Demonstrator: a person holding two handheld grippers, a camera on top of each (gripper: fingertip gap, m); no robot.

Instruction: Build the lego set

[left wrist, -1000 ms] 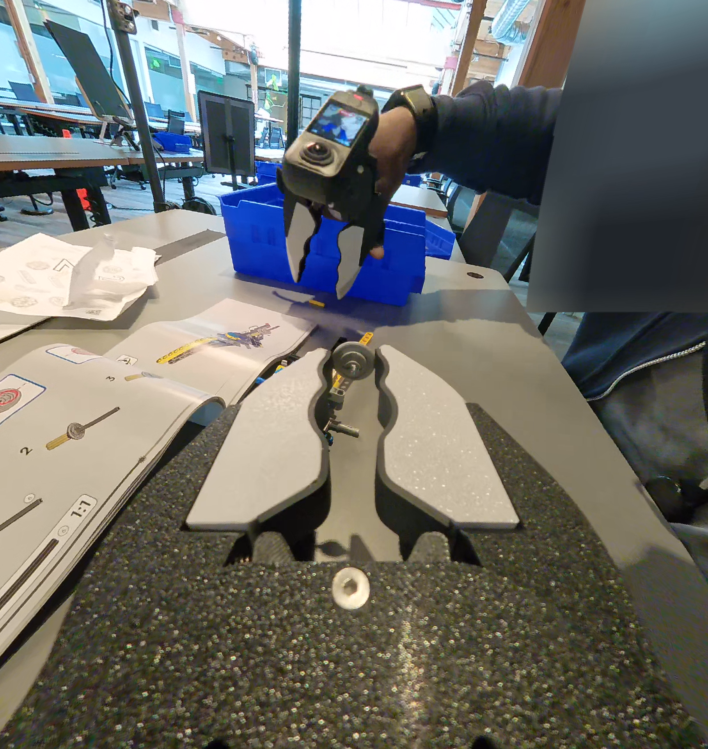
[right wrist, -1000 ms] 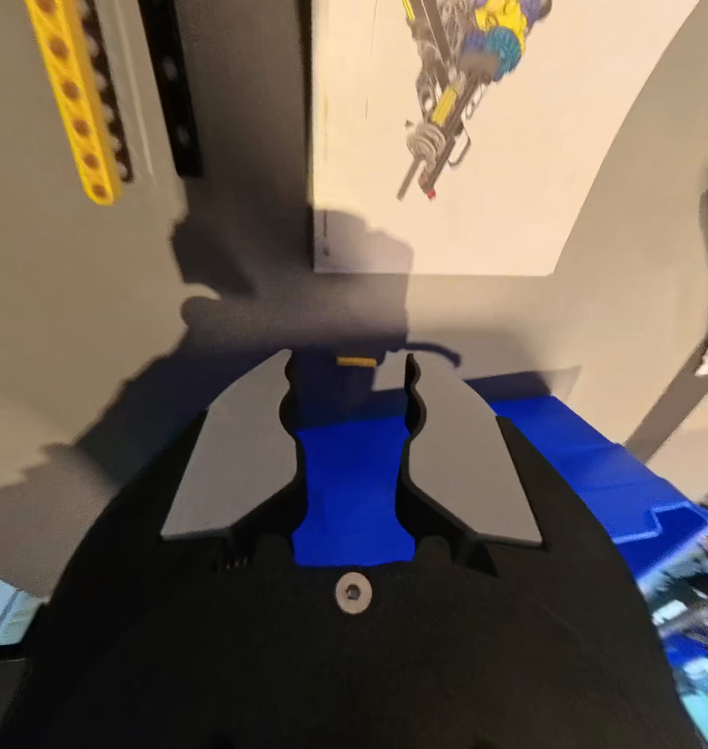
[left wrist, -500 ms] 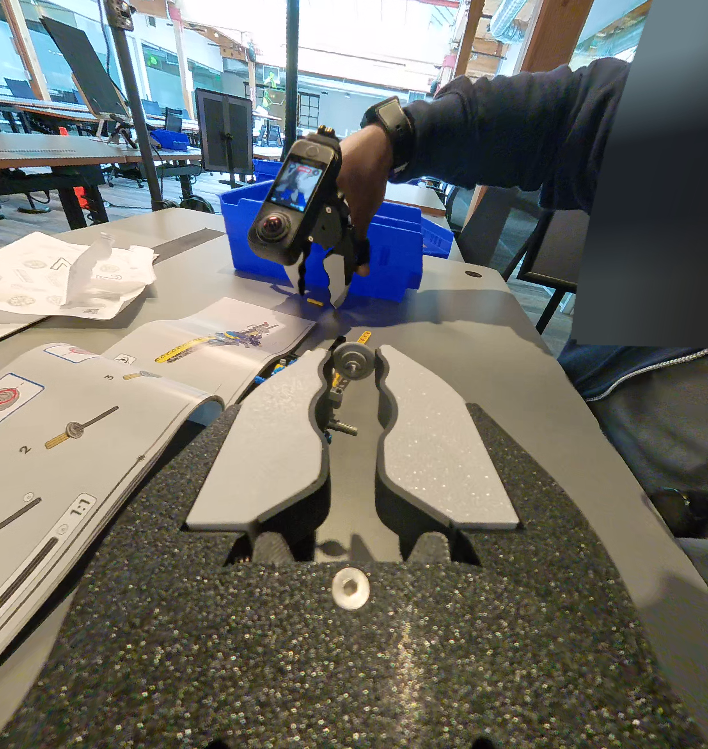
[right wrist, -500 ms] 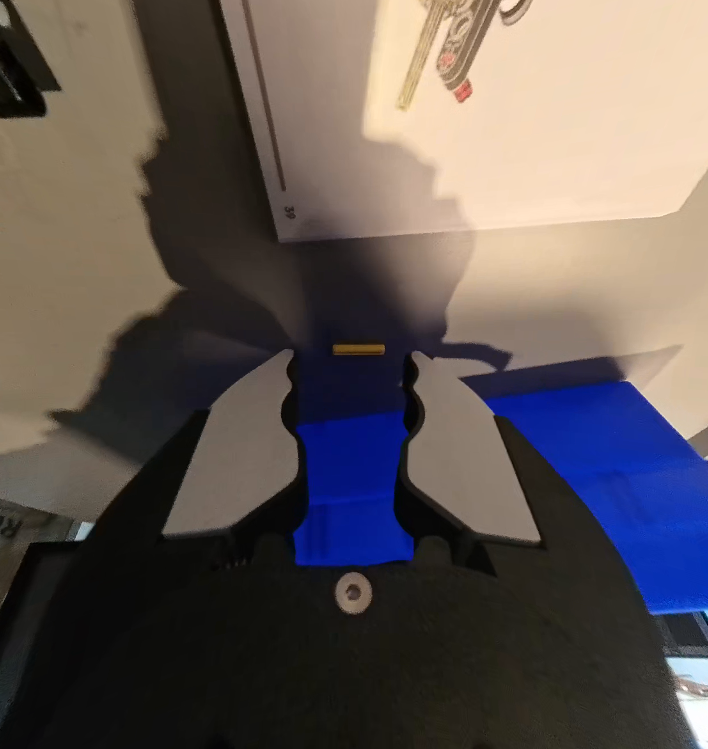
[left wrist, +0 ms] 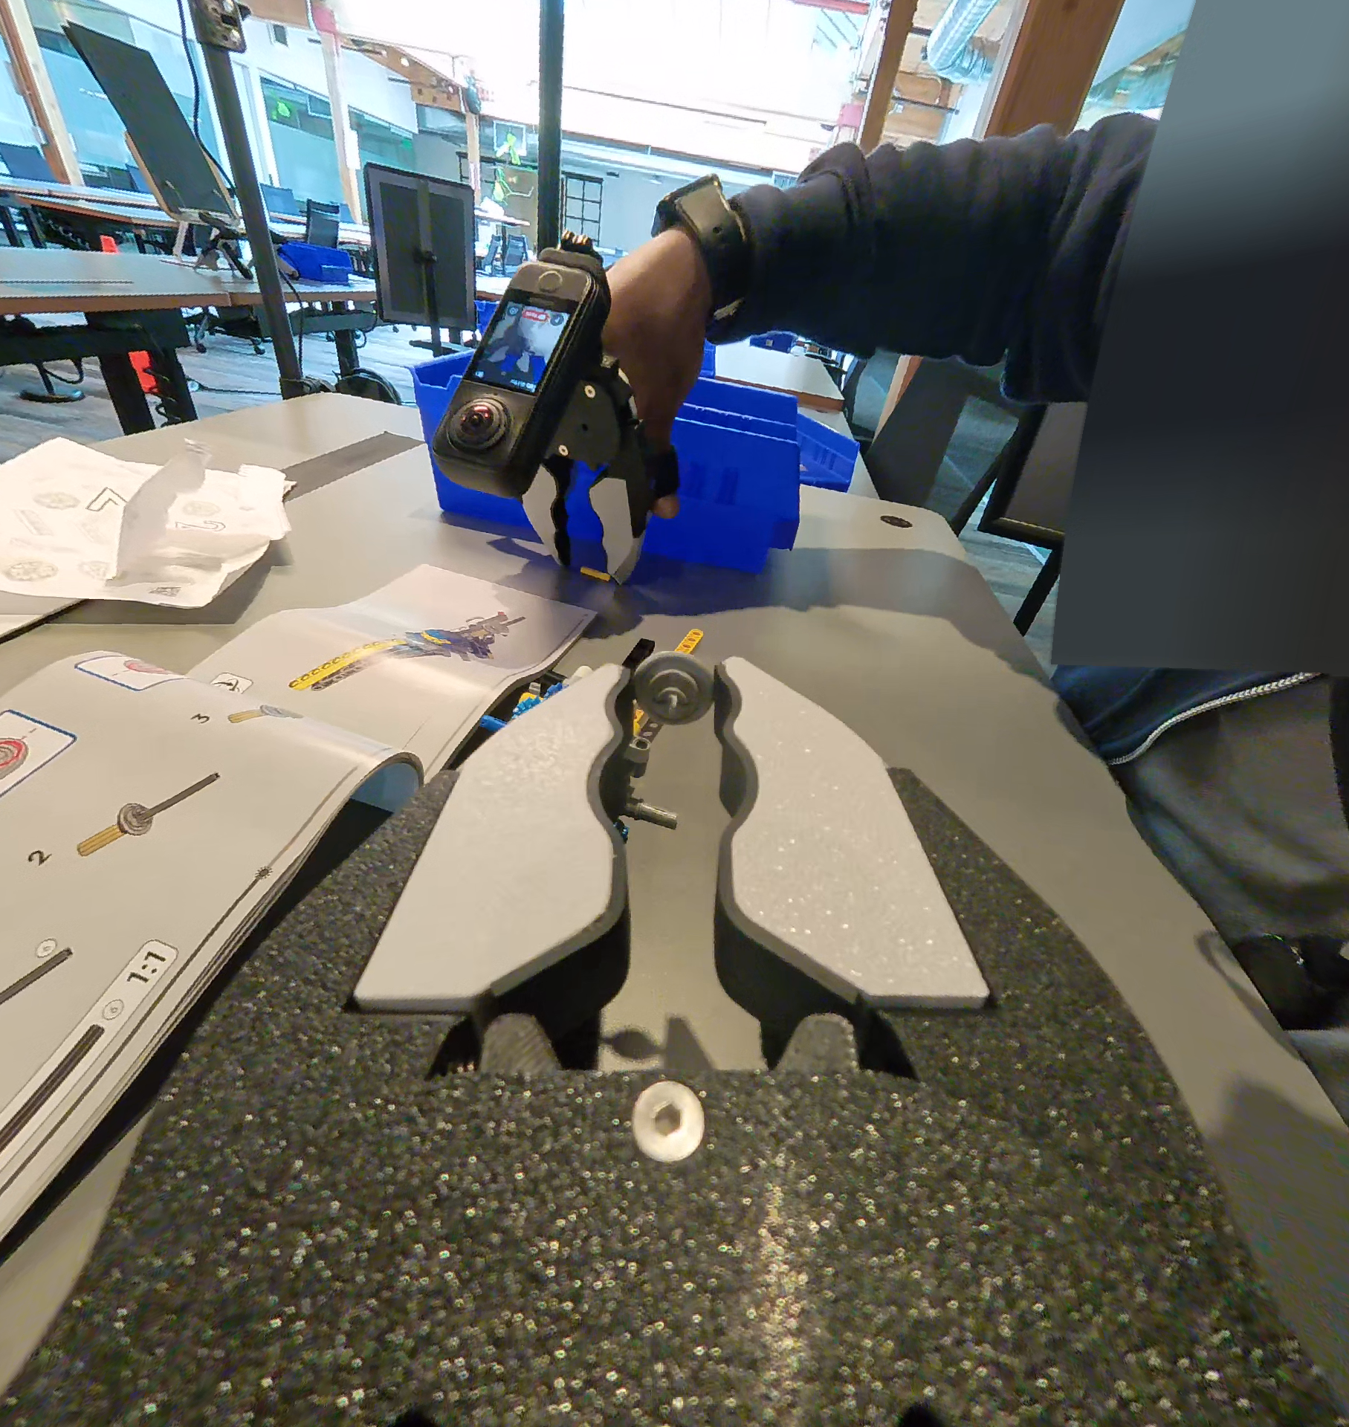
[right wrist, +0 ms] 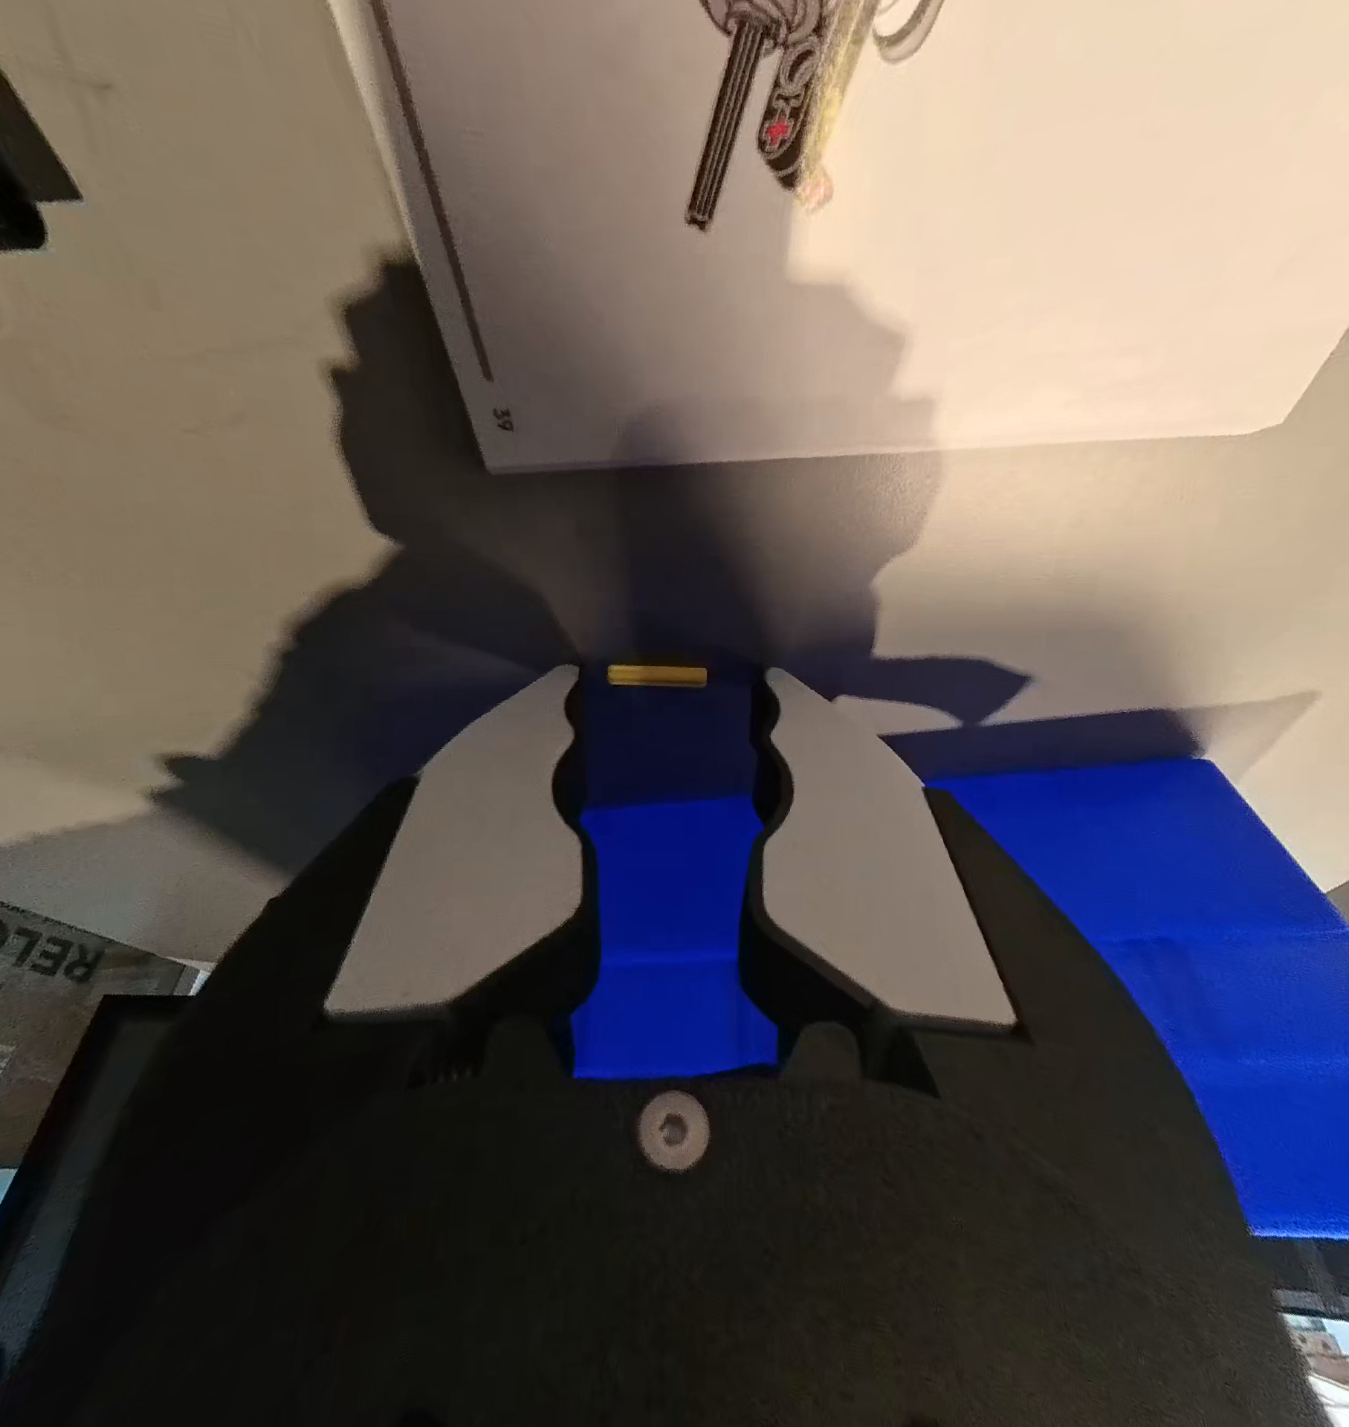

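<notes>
My left gripper (left wrist: 671, 673) is shut on a grey wheel on an axle (left wrist: 672, 686) and holds it just above the table. A small grey connector assembly (left wrist: 638, 780) lies under its jaws. My right gripper (right wrist: 667, 695) is open, points down at the table, and its tips sit on either side of a short yellow axle piece (right wrist: 657, 676). In the left wrist view the right gripper (left wrist: 595, 552) stands in front of the blue bin, with the yellow piece (left wrist: 595, 573) at its tips. A person's hand holds it.
A blue bin (left wrist: 740, 502) stands behind the right gripper. An open instruction booklet (left wrist: 269, 741) lies at the left, also in the right wrist view (right wrist: 926, 270). Paper sheets and a clear bag (left wrist: 138, 525) lie farther left. A yellow beam (left wrist: 689, 641) and loose parts (left wrist: 536, 695) lie near my left fingertips. My hands' fingertips stand some 30 centimetres from each other.
The right gripper has come down from above the bin to the table, and its open tips now bracket the yellow piece. The left gripper has not moved.
</notes>
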